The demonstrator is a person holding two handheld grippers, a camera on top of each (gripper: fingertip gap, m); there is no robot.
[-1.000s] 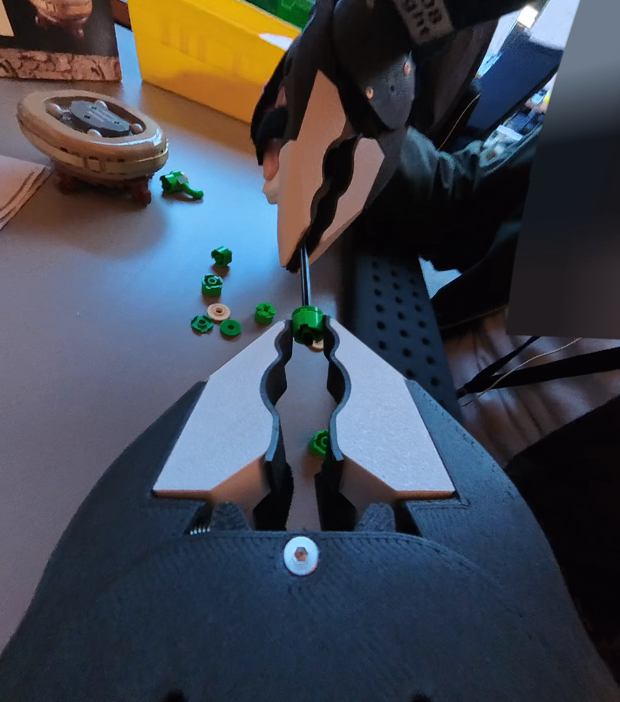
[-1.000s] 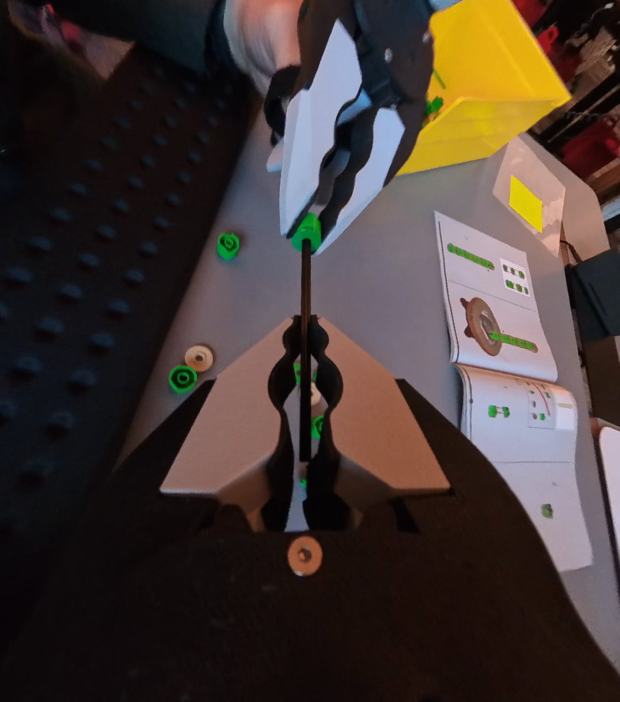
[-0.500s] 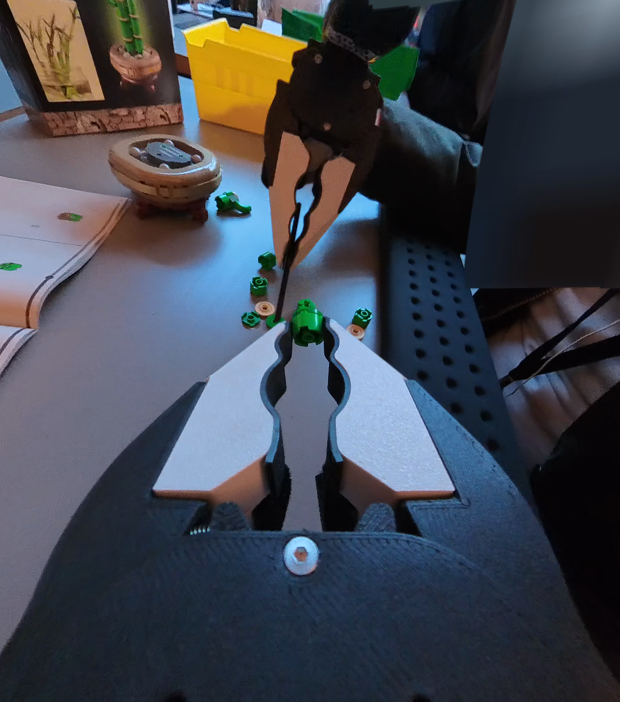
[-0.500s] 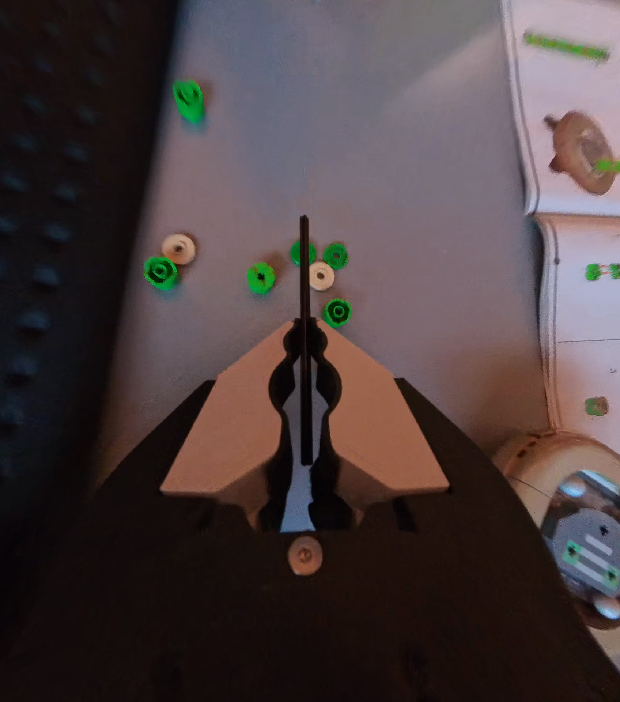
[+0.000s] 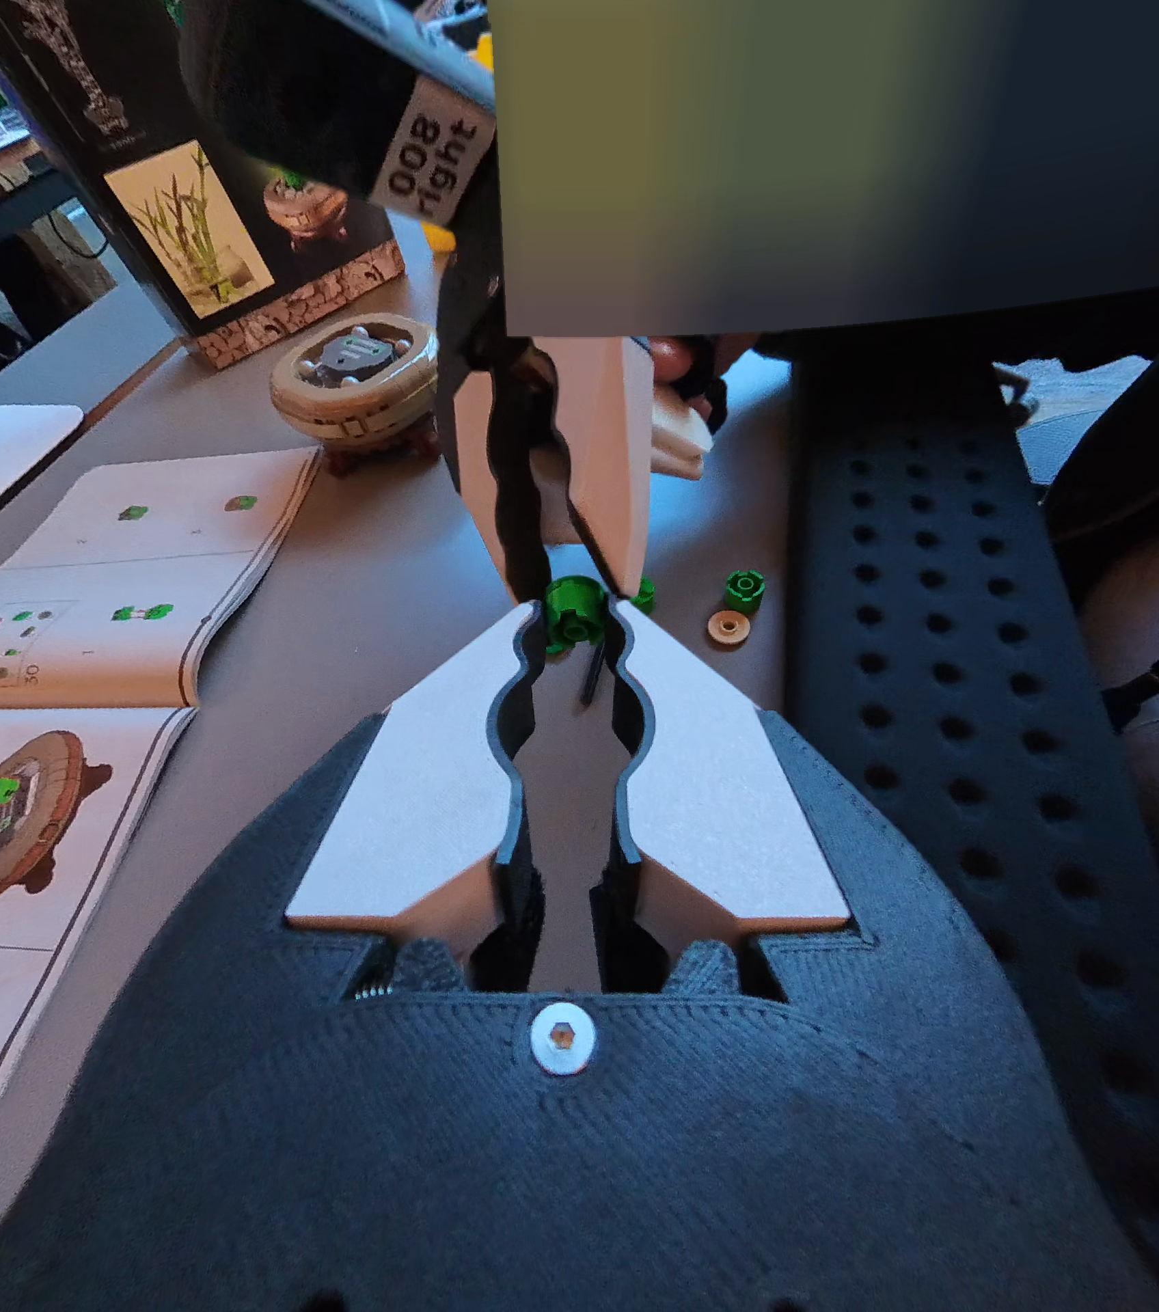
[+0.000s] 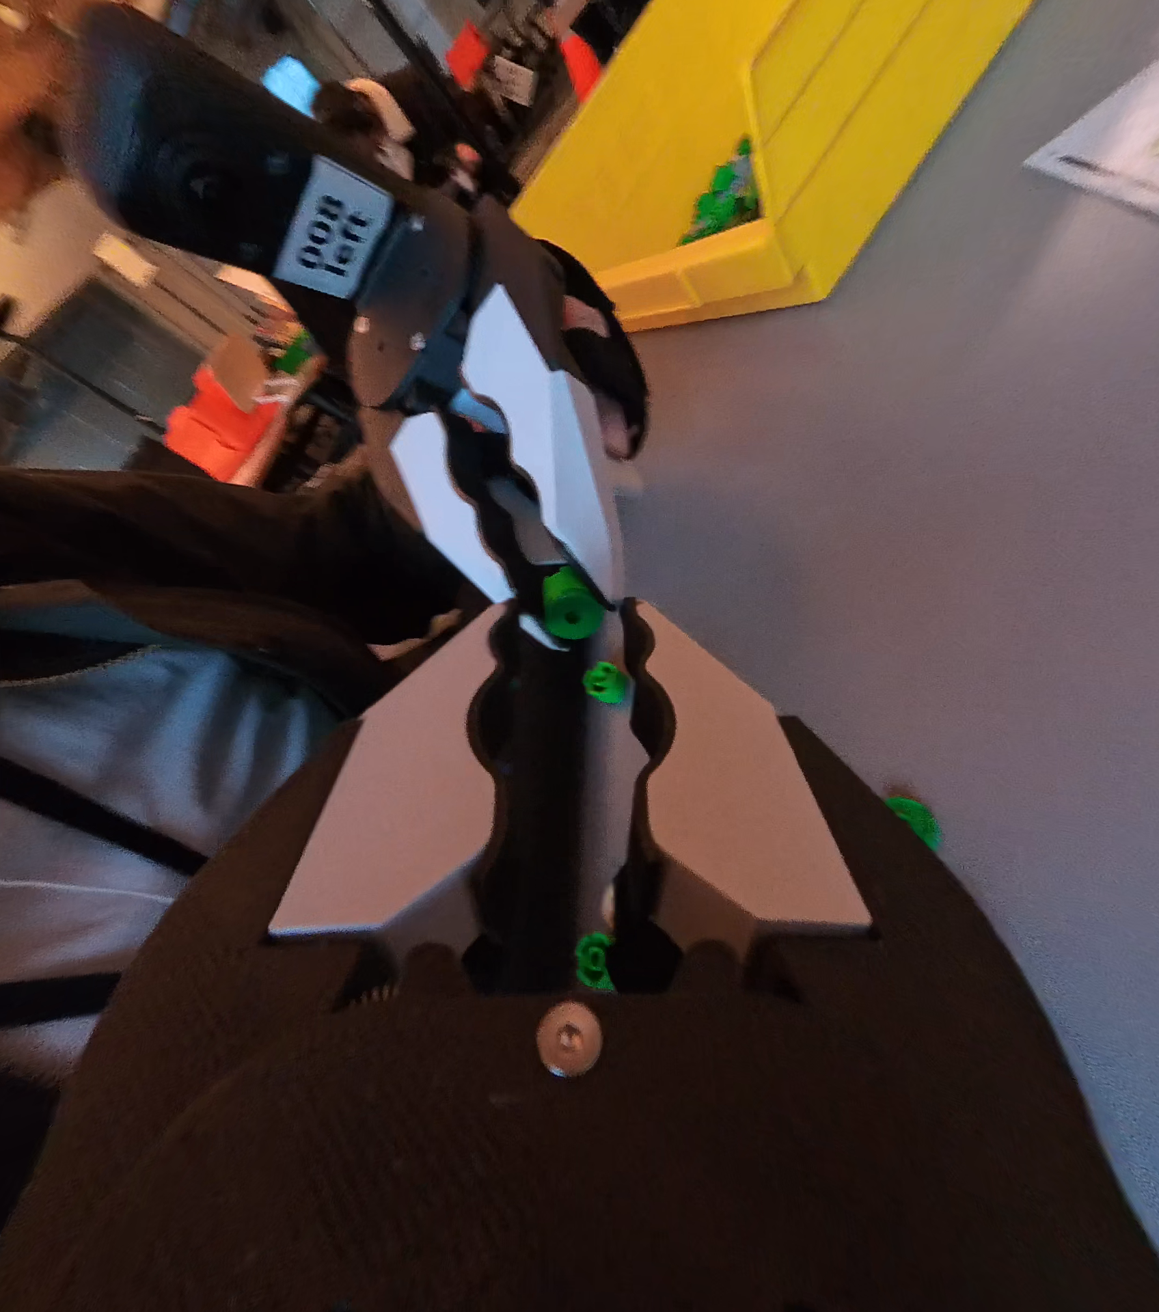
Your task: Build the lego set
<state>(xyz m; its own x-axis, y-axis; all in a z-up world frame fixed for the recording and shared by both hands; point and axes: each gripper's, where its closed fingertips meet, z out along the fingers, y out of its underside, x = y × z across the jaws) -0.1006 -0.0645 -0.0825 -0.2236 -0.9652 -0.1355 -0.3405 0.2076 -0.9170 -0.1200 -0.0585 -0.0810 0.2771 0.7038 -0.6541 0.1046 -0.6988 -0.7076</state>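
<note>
My left gripper [image 5: 574, 612] is shut on a green round brick [image 5: 571, 610] at its tips, a little above the grey table [image 5: 349, 603]. In the right wrist view the left gripper [image 6: 566, 603] shows the brick [image 6: 569, 612] with its hole facing the camera. My right gripper [image 6: 571, 609] is open and holds nothing, its tips right at the brick. In the left wrist view it [image 5: 573, 578] comes down from above. A short black rod [image 5: 591, 674] shows just below the brick between my left fingers; I cannot tell whether it lies on the table.
A tan pot base [image 5: 354, 380] stands behind an open instruction booklet [image 5: 101, 589], with the set's box [image 5: 207, 213] beyond. A green round piece [image 5: 745, 589] and a tan round plate [image 5: 728, 628] lie near a black perforated strip [image 5: 932, 639]. A yellow bin [image 6: 740, 163] holds green pieces. From either gripper's tips it is about 8 centimeters to the short black rod [image 5: 591, 674].
My right gripper has opened and no longer holds the black rod. It has swung back up close to the brick in my left gripper, which stays shut.
</note>
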